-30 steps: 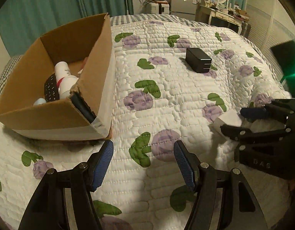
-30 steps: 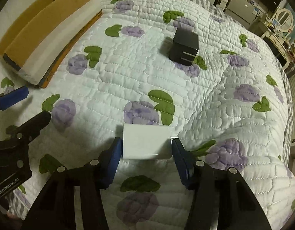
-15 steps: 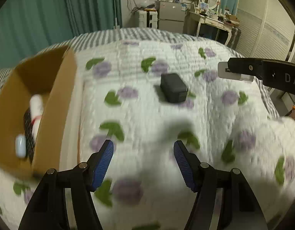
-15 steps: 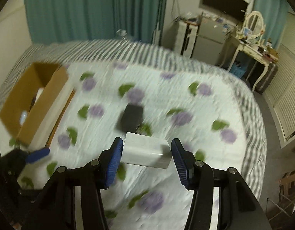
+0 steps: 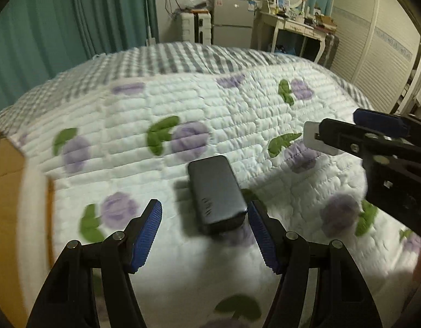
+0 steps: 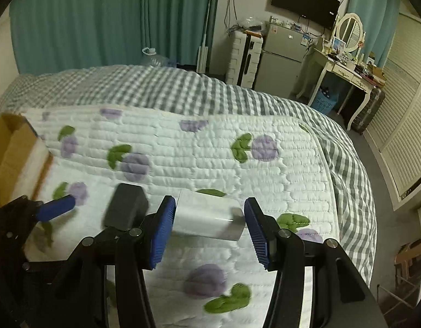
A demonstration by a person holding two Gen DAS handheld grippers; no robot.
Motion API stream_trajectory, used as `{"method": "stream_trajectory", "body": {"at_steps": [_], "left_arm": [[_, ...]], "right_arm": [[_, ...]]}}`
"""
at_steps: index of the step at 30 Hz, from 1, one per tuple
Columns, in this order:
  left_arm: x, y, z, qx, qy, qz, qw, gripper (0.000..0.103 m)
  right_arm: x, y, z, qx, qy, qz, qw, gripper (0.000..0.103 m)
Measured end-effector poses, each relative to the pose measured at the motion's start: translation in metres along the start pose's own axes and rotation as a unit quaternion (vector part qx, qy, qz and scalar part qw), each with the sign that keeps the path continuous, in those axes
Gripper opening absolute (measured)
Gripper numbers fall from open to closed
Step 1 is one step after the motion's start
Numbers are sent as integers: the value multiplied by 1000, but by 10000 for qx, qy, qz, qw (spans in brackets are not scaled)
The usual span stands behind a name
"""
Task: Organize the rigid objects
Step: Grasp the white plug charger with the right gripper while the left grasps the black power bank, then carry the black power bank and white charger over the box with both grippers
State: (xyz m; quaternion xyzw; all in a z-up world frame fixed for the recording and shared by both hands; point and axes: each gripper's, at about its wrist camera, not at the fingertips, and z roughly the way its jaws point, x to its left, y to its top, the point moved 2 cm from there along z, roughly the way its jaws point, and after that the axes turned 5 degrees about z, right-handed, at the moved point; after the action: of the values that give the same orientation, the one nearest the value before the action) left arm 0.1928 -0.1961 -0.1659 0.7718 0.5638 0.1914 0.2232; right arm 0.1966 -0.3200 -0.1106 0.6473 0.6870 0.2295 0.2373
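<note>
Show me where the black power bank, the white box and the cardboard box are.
black power bank [image 5: 214,191], left wrist view, top face.
white box [image 6: 207,217], right wrist view, front face.
cardboard box [image 6: 12,147], right wrist view, inner wall.

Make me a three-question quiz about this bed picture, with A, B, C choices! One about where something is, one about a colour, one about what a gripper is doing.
1. Where is the black power bank?
A. in the box
B. on the quilt
C. on the desk

2. What colour are the pads on the fingers?
A. blue
B. red
C. yellow

3. What is the right gripper doing?
A. hanging open and empty
B. holding the white block
C. holding the power bank

Answers: 1 B, it lies on the quilt just ahead of the open left gripper. 2 A, the ribbed pads are blue. 3 B, the white block sits clamped between its fingers.
</note>
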Motion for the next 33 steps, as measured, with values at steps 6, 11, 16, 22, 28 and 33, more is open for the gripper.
{"method": "stream_trajectory", "body": {"at_steps": [6, 11, 16, 22, 28, 33], "left_arm": [[-5, 3, 30, 106, 61, 18, 9999, 68], [-11, 2, 29, -39, -22, 239, 9997, 65], [-8, 2, 24, -21, -57, 303, 9995, 49], [-4, -2, 9, 1, -126, 251, 9996, 45], [6, -4, -37, -223, -234, 252, 9992, 43], [22, -6, -89, -546, -255, 348, 9976, 42]], "right_arm": [[-4, -2, 11, 53, 61, -51, 10000, 52], [-3, -4, 12, 68, 87, -88, 9999, 52], [-1, -7, 9, 65, 111, -74, 9999, 52], [2, -10, -3, 23, 92, 3, 10000, 52], [16, -13, -42, -220, 95, 85, 9997, 52], [30, -16, -77, -416, 62, 158, 9990, 52]]}}
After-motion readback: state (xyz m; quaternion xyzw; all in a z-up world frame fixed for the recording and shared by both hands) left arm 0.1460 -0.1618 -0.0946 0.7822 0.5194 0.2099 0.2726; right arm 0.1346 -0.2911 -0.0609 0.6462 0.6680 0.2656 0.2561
